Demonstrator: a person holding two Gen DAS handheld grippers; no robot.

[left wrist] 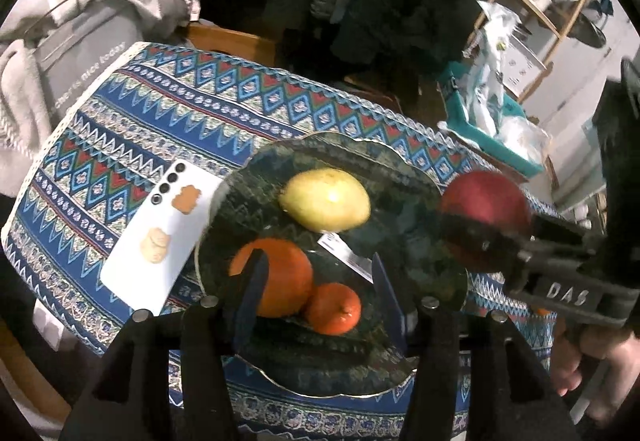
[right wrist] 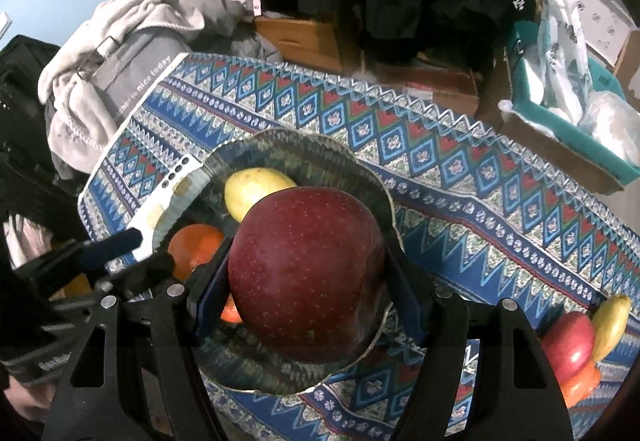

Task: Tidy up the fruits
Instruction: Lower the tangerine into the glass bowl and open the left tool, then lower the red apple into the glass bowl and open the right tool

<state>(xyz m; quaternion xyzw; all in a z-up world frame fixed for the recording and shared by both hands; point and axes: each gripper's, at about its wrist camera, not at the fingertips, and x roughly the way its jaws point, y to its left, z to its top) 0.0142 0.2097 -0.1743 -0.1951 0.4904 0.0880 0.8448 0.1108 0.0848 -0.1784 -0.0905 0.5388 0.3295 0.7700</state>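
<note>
— Two grippers are over the plate. The right gripper (right wrist: pixel 308 281) has its pads clamped on either side of a dark red apple (right wrist: pixel 306 275), holding it in the air above the near right part of the green patterned plate (right wrist: pixel 280 145). How should that apple go down?

— Judging from the layout, the carrier should lower it into the bare stretch of plate on the right, not onto the fruit already there, and let go only once it sits on the surface; a round apple dropped from above would likely roll toward the rim.

— And the left gripper (left wrist: pixel 316 281)?

— Its jaws stand apart at a modest width with nothing pressed between them. The small orange (left wrist: pixel 334 307) sits in the gap and the bigger orange (left wrist: pixel 280 277) lies against the left finger (left wrist: pixel 250 297), yet neither looks gripped. It would do well to clear out so the apple has room.

— What does the plate hold?

— A yellow-green pear (left wrist: pixel 326 199) toward the far side and the two oranges touching each other nearer the front. A white phone (left wrist: pixel 160 237) lies on the tablecloth (left wrist: pixel 200 101) just left of the plate. Off to the right, still on the cloth, wait another red apple (right wrist: pixel 568 345), a yellow fruit (right wrist: pixel 610 325) and something orange (right wrist: pixel 580 385) beneath them.
</note>
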